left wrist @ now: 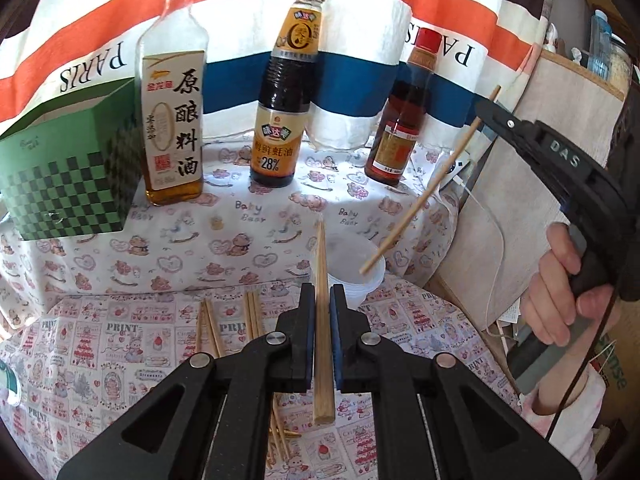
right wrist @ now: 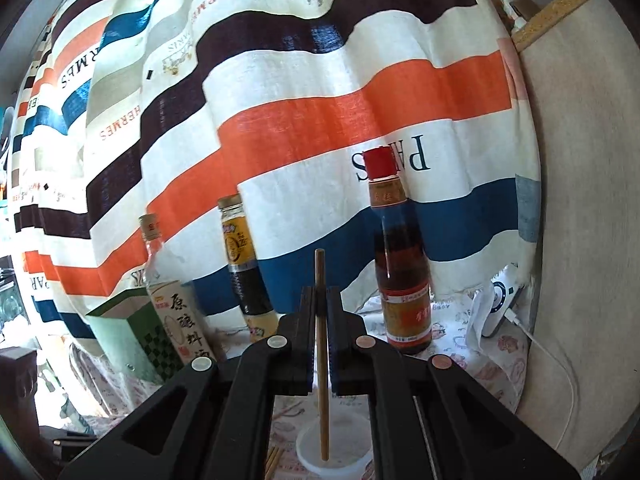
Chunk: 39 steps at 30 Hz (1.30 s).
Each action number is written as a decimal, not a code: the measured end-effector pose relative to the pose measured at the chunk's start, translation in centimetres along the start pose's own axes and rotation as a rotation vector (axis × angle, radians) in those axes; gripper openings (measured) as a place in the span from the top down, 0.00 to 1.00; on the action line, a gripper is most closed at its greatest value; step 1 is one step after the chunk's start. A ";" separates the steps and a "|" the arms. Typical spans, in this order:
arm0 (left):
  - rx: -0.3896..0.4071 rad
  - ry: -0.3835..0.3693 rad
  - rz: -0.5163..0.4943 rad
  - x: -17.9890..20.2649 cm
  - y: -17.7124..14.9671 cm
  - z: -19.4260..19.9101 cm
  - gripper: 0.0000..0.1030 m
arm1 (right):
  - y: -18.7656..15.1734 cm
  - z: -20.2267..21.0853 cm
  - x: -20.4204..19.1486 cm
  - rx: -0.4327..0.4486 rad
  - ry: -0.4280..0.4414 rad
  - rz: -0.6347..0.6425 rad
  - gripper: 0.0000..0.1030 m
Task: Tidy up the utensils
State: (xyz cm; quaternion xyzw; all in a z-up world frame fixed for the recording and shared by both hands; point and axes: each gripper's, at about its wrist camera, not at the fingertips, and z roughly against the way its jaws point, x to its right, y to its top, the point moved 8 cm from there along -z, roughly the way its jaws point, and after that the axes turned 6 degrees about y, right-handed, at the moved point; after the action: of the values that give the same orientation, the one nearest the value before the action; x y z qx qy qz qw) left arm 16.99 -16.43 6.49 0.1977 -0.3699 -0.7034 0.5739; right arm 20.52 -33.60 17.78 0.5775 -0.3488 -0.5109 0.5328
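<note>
Holding one chopstick apiece, both handheld grippers hung above a table draped in pale cartoon-print cloth (left wrist: 168, 240), with a striped orange, blue and white curtain (left wrist: 248, 12) behind it. At the far edge stood a green checked cardboard box (left wrist: 68, 184) on the left and three sauce bottles to its right. Near the middle sat a translucent white plastic cup (left wrist: 360, 264), the likely holder for the utensils. The left gripper (left wrist: 322, 300) was clenched on a thick square pale-wood chopstick (left wrist: 322, 320), pointing away just left of the cup. The right gripper (right wrist: 321, 312) was clamped on a thin round bamboo chopstick (right wrist: 322, 360); in its own view the lower tip hung over the cup's mouth. Several loose chopsticks (left wrist: 252, 316) lay on the near left of the cloth.

To do this step well, the right stick probably needed lowering tip-first, centred inside the rim, and freeing only once it was well inside. The light cup looked easy to tip if nudged.
</note>
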 end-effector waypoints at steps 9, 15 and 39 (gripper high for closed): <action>-0.135 -0.020 -0.033 1.1 -2.1 -5.3 0.94 | -5.2 -3.4 3.1 -0.097 -0.024 -0.059 0.94; -0.071 -0.054 0.007 1.6 -0.2 -6.9 0.94 | -7.6 -4.3 2.9 -0.153 -0.009 -0.073 0.94; 0.309 0.218 -0.053 -1.9 0.3 2.4 0.41 | -9.2 -1.3 0.5 -0.233 0.020 0.040 0.59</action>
State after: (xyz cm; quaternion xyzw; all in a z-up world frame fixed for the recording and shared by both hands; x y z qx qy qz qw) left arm 15.98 -13.98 8.00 0.3683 -0.4038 -0.6274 0.5547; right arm 20.62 -32.03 8.60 0.5097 -0.2934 -0.5314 0.6097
